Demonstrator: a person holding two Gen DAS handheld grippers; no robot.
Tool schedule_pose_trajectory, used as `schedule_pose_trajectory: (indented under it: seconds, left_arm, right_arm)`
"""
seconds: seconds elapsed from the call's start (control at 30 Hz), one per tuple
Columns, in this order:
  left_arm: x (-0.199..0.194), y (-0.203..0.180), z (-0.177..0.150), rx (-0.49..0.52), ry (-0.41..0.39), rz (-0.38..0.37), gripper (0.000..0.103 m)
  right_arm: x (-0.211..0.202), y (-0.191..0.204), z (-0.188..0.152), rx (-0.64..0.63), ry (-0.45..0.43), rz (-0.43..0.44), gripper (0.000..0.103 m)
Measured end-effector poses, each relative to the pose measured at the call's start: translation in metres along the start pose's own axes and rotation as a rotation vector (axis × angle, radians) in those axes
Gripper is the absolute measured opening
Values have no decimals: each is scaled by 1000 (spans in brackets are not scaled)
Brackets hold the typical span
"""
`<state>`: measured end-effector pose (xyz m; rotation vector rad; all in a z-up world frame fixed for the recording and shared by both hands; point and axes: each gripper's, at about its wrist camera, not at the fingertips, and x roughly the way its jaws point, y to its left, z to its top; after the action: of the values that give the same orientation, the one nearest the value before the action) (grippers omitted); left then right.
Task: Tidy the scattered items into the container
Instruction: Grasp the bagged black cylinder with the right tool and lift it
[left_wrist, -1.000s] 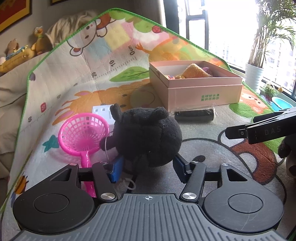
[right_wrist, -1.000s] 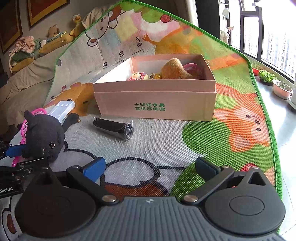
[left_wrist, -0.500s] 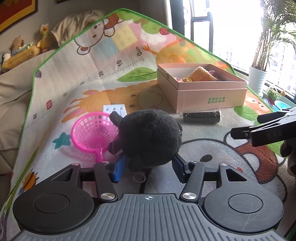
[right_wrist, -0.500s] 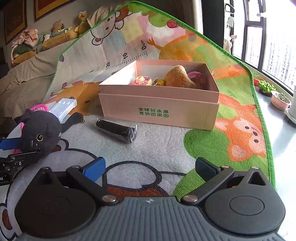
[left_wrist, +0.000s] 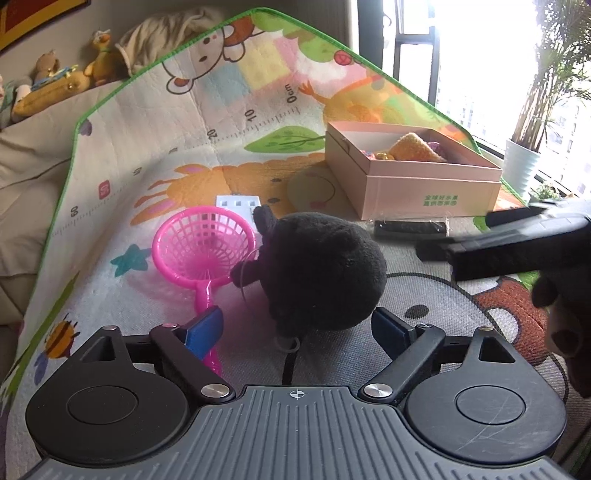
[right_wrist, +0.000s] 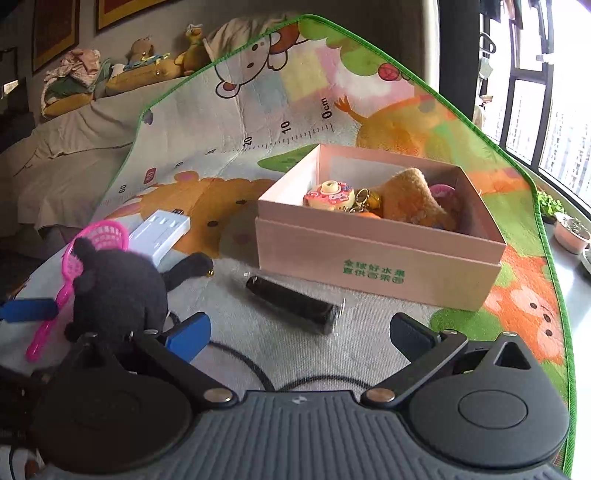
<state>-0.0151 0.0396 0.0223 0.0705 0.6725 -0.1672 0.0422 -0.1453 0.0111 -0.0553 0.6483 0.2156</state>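
Four scattered items lie outside the container.

Item 1: round black plush toy with small ears (left_wrist: 321, 273), resting on the printed play mat (left_wrist: 155, 155). It sits between the blue-padded fingers of the left gripper (left_wrist: 295, 326), whose jaws are opening; neither pad presses the fur, so the toy appears released or not yet gripped, perhaps to be retaken at a better hold.

Item 2: pink plastic mesh scoop with handle (left_wrist: 205, 251), just left of the toy, its handle running under the left finger.

Item 3: flat white plastic case (right_wrist: 160, 232), beyond the scoop.

Item 4: black cylinder in clear wrap (right_wrist: 291, 304), ahead of the right gripper (right_wrist: 299, 332) and just in front of the box; likely that gripper's nearest pick. The right gripper's jaws stand spread and empty.

Container: open pink cardboard box with green lettering (right_wrist: 373, 269), further ahead of both grippers, already holding an orange plush, a doughnut-like toy and small trinkets.
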Motion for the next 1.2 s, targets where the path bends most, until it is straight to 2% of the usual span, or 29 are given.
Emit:
schedule_pose_trajectory:
  seconds: [0.07,0.13,0.23,0.27,0.33,0.37,0.43,0.53,0.7,0.8,0.9,1.07,1.13,1.17,1.2]
  left_arm:
    - [1,2,0,-5,4,3,92]
    - [1,4,0,-11,6,4,93]
    - [2,6,0,-18,9,1,94]
    - [3,6,0,-20,10,-1,94]
    - [4,6,0,-22,11,-5,94]
    - [4,6,1,-24,11,-7,94]
    - [4,6,1,-25,9,-10,94]
    - [2,4,2,-23,1,-18,94]
    - [-5,-4,8,-4,-49,-57,95]
    - [-4,-11,13,36,-87,-81,96]
    - [8,-20,20,83,-87,-84,96]
    - [30,-40,30,184,-89,-9,96]
    - [33,-46,32,220,-88,21,88]
    - [33,-48,32,242,-93,42,76]
    - [32,-49,33,255,-94,54,71]
  right_arm:
    - [15,3,11,25,16,-13,103]
    - [34,3,16,63,71,-34,103]
    - [54,1,16,129,135,-6,101]
    - [55,3,15,121,118,-30,99]
    - [56,7,14,93,98,-61,83]
    - [55,7,14,83,92,-62,79]
    - [52,6,13,46,89,-72,54]
    - [42,-3,12,16,103,-41,41]
    - [17,-20,-2,-25,109,-38,27]
    - [-6,-35,-10,-25,101,-28,26]
    - [-29,-49,-16,-18,91,-22,25]
    - [-60,-58,-23,-41,76,3,25]
    - [-67,-60,-25,-48,68,4,24]
    - [-71,-61,-25,-48,62,2,24]
    - [-73,-62,-26,-47,55,-3,24]
